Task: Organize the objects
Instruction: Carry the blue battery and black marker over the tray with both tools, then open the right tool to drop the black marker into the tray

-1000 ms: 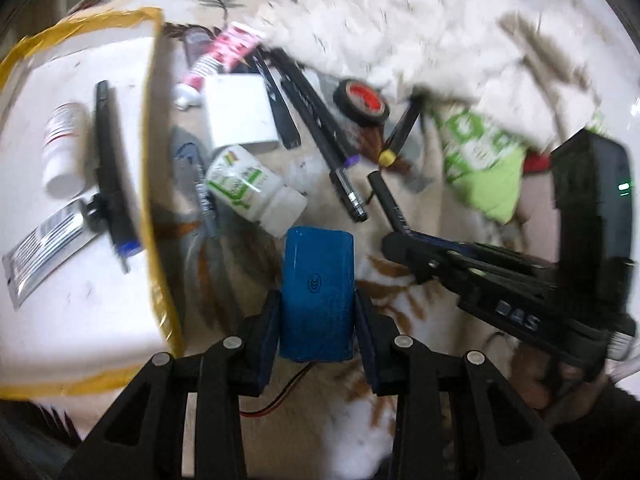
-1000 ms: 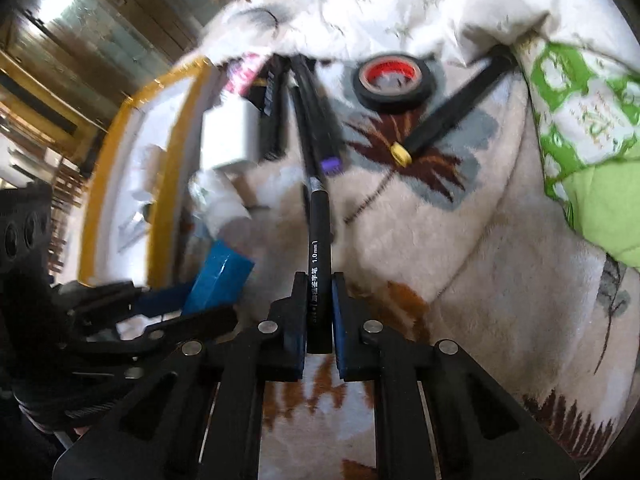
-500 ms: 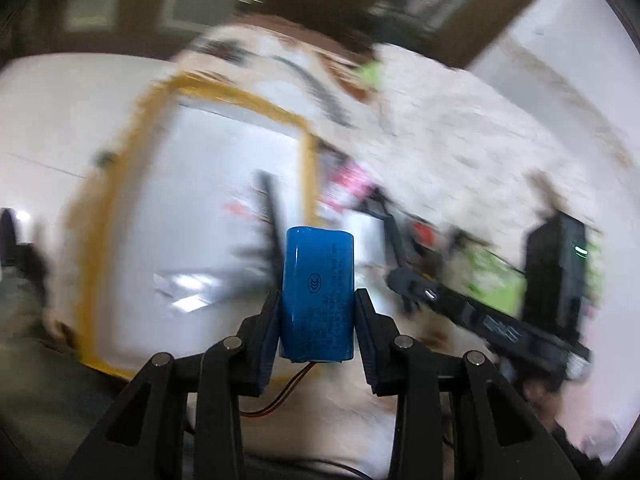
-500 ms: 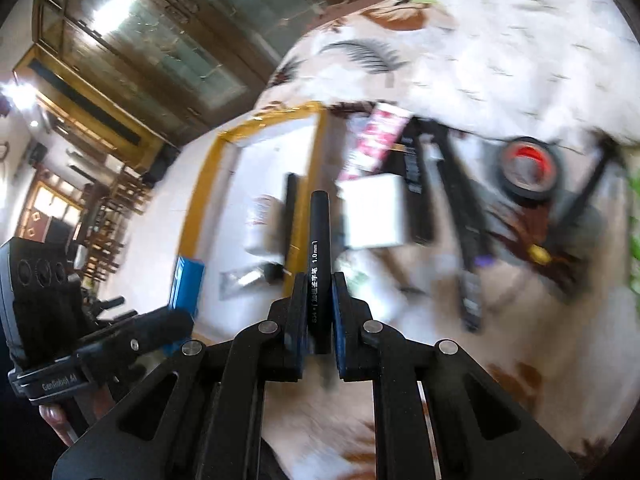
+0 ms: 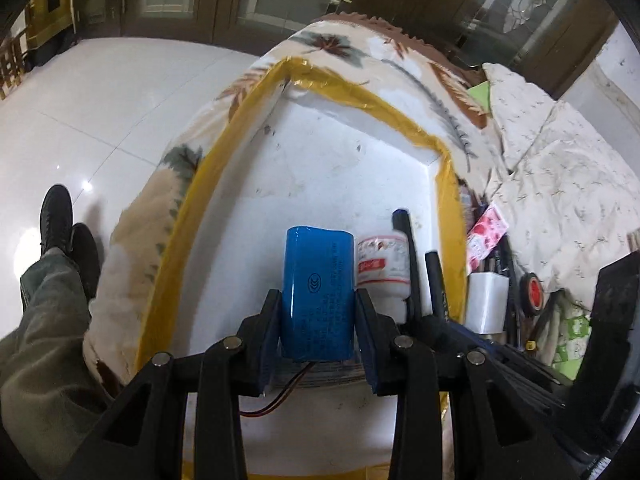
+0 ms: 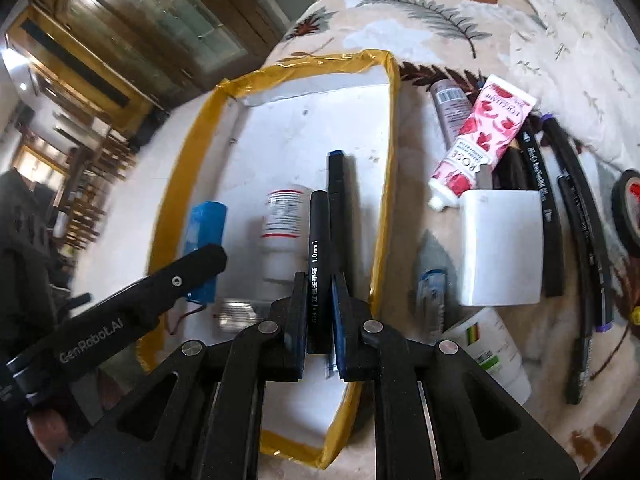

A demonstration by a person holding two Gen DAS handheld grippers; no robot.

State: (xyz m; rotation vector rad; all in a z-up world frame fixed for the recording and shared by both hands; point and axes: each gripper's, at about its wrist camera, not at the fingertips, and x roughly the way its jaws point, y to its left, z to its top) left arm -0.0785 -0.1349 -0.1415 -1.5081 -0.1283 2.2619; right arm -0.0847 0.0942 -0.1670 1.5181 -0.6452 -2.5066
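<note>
My left gripper (image 5: 318, 324) is shut on a blue battery pack (image 5: 318, 292) with red and black leads, held over the white box with yellow taped rim (image 5: 224, 184). My right gripper (image 6: 320, 312) is shut on a black pen (image 6: 318, 256), also over the box (image 6: 384, 184). Inside the box lie a white pill bottle (image 6: 282, 220), another black pen (image 6: 338, 196) and a foil sachet (image 6: 236, 312). The battery pack also shows in the right wrist view (image 6: 204, 232), with the left gripper's finger (image 6: 176, 280) in front of it.
On the leaf-print blanket right of the box lie a pink floral tube (image 6: 480, 140), a grey tube (image 6: 452, 108), a white charger block (image 6: 500, 248), several black markers (image 6: 576, 216), a green-labelled bottle (image 6: 492, 352) and a black tape roll (image 6: 628, 208). A person's legs (image 5: 52, 280) stand at left.
Both grippers lifted their objects off the blanket and swung left over the white box. The battery pack and pen stayed clamped throughout.
</note>
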